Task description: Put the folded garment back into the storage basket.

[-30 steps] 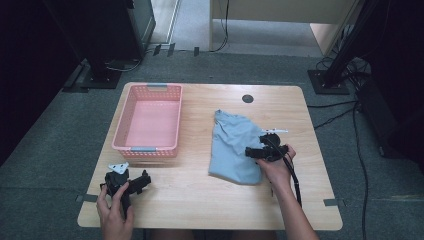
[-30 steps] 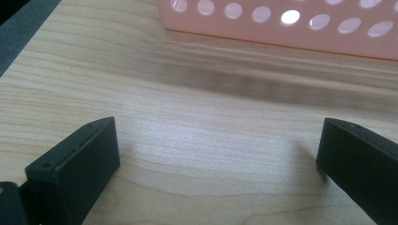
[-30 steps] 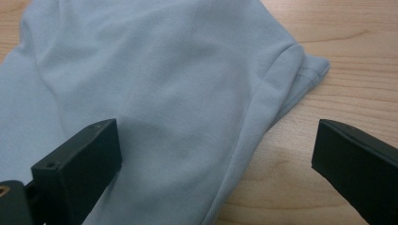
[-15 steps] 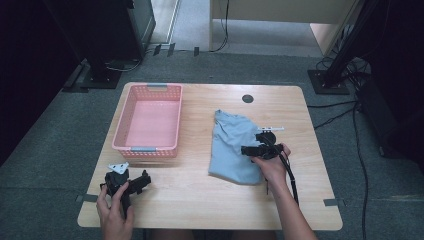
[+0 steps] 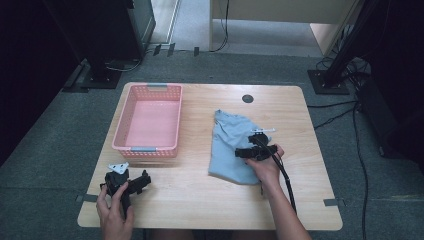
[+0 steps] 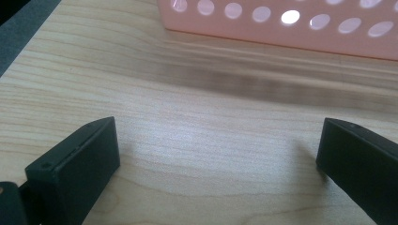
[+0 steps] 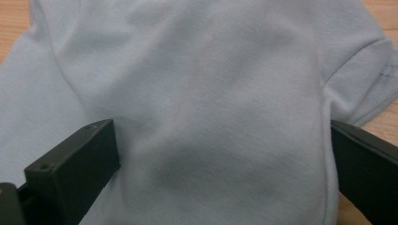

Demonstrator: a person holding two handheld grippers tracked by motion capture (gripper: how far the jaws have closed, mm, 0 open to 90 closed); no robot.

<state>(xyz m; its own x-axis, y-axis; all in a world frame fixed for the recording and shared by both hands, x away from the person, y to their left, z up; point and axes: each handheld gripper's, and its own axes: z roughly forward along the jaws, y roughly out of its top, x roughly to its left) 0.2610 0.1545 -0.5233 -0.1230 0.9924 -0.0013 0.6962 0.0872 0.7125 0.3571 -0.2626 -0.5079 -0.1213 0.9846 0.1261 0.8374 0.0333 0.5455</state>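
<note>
A light blue folded garment lies on the wooden table, right of centre. My right gripper hovers low over its right part, jaws wide open and pointing left. In the right gripper view the cloth spreads under and between the two black jaws, nothing pinched. A pink plastic basket stands at the left, with nothing inside. My left gripper rests near the table's front left corner, open; in its own view bare wood lies between the jaws and the basket wall stands ahead.
A round dark cable hole sits near the table's far edge. Black stands and cables crowd the floor to the right. A dark cabinet stands beyond the far left corner. Tape strips mark the table's front corners.
My right gripper has moved left and slightly toward the person, farther over the blue garment. The left gripper and the basket have stayed put.
</note>
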